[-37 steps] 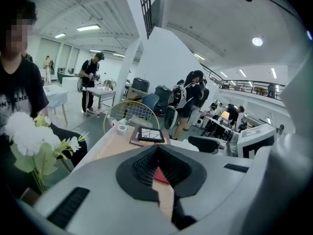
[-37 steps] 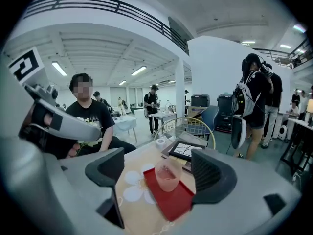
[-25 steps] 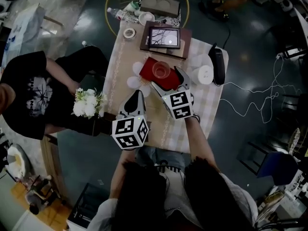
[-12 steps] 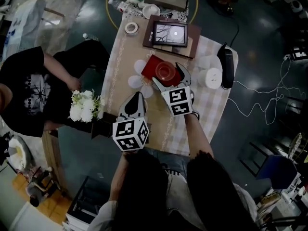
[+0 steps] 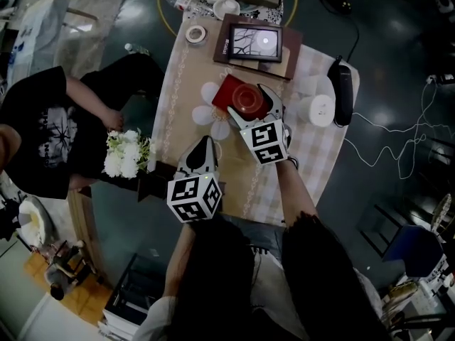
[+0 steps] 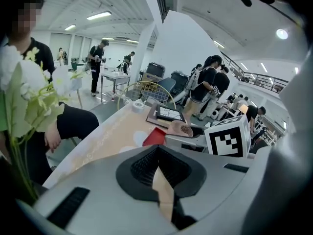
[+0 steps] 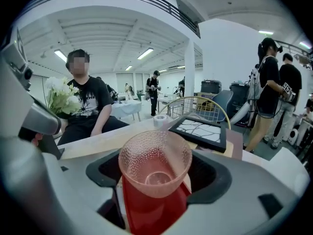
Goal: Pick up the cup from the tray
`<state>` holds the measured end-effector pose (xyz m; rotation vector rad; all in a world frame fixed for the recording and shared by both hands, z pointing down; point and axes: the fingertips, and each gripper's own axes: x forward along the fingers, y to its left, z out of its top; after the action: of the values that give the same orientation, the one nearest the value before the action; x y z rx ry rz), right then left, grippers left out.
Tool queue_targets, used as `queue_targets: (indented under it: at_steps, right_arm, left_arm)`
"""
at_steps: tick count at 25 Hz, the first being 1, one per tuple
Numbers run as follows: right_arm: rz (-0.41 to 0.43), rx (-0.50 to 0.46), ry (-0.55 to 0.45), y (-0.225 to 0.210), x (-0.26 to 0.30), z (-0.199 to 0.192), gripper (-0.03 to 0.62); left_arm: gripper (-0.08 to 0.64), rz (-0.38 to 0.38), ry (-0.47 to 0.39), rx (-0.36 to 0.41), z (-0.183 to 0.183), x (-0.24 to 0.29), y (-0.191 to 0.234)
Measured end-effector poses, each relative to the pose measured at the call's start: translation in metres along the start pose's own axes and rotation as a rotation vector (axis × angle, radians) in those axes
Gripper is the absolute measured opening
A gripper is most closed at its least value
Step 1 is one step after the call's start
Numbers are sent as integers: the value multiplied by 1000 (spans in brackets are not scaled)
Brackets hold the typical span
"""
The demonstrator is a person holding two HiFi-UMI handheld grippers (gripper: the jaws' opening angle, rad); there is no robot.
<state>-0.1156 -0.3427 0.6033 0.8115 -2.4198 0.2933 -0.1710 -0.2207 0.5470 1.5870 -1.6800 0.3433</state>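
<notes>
Cup (image 7: 154, 161) between closing jaws of right tongs (image 5: 249, 102), ungripped

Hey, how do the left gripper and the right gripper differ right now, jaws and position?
Jaws: the left gripper has them together, empty; the right gripper has them apart, though they have just been closing, with the cup between, not yet gripped.
Position: the left gripper hangs over bare table, short of the red tray; the right gripper reaches over that tray.
Both tilt down toward the table.
</notes>
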Motion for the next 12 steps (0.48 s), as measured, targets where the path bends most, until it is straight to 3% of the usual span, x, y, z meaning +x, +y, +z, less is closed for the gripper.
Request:
queue_targets:
  at_steps: [12]
  right_arm:
    - [-12, 14, -38, 1, -36, 11, 397]
  left_arm:
    - [8, -52, -35, 42, 15, -11, -20]
